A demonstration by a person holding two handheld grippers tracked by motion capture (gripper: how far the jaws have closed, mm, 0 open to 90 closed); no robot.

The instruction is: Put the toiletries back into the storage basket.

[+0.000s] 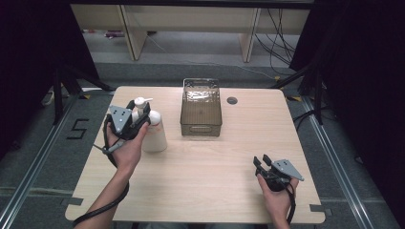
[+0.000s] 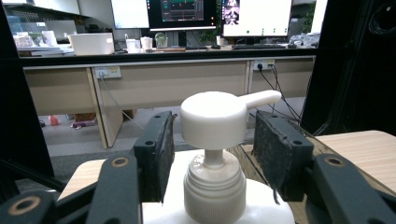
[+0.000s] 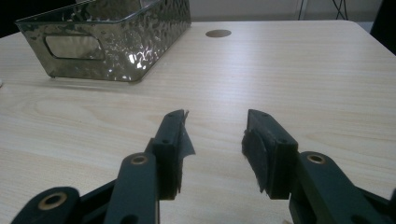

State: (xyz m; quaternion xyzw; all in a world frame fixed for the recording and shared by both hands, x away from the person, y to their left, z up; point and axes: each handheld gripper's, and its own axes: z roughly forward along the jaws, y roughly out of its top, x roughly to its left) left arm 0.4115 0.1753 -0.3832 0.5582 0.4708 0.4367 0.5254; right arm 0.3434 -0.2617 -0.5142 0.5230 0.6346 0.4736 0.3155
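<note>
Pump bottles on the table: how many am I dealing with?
1. The white pump bottle stands upright at the table's left side, between the open jaws of the left gripper, left of the clear basket. The basket looks empty.

Item: white pump bottle [image 2: 214, 140], upright; your left gripper's [image 2: 212, 147] pads [image 2: 164, 149] flanked its pump neck, gaps on both sides, nozzle over the right-hand pad.
</note>
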